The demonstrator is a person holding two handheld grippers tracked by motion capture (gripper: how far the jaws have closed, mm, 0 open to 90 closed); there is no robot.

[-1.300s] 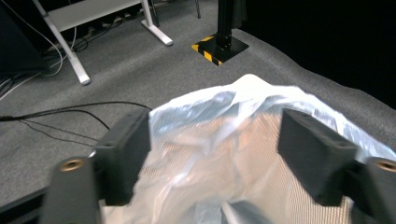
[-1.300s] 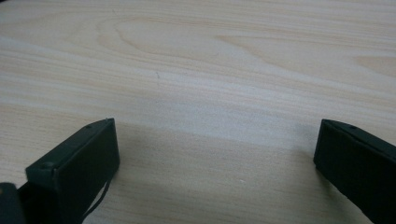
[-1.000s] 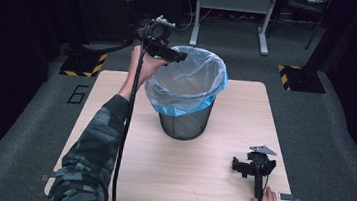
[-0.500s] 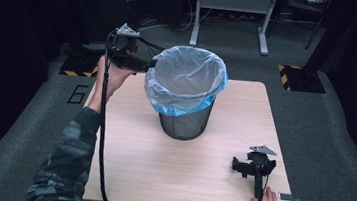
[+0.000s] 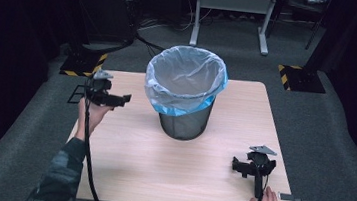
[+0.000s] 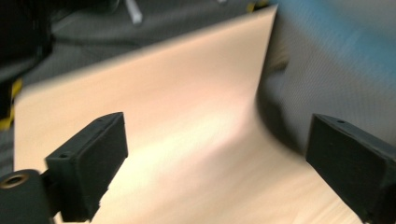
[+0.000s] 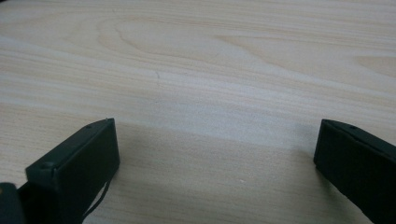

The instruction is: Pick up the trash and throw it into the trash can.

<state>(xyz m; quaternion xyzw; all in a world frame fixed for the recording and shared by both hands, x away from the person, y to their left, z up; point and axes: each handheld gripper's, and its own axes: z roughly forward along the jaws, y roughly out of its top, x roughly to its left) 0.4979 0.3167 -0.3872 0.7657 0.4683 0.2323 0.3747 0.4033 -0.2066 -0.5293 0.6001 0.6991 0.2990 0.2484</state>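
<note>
A black mesh waste bin [image 5: 182, 122] lined with a blue and clear bag [image 5: 185, 81] stands in the middle of the light wooden table [image 5: 125, 160]. My left gripper [image 5: 124, 99] is held in a hand above the table's left edge, pointing at the bin and a short way off from it. In the left gripper view its jaws [image 6: 219, 154] stand wide open with nothing between them, and the bin's mesh wall [image 6: 336, 79] is at the right. My right gripper [image 5: 254, 165] rests on the table near the front right corner, open and empty, over bare wood [image 7: 210, 60].
The left gripper's black cable [image 5: 86, 141] hangs down along the forearm. Behind the table are a metal stand's legs [image 5: 230, 15] and two yellow-and-black striped floor plates [image 5: 299, 78] [image 5: 82, 63] on grey carpet.
My left gripper has drawn away from the bin's rim, moving left and down toward the table's left edge. The right gripper has stayed put.
</note>
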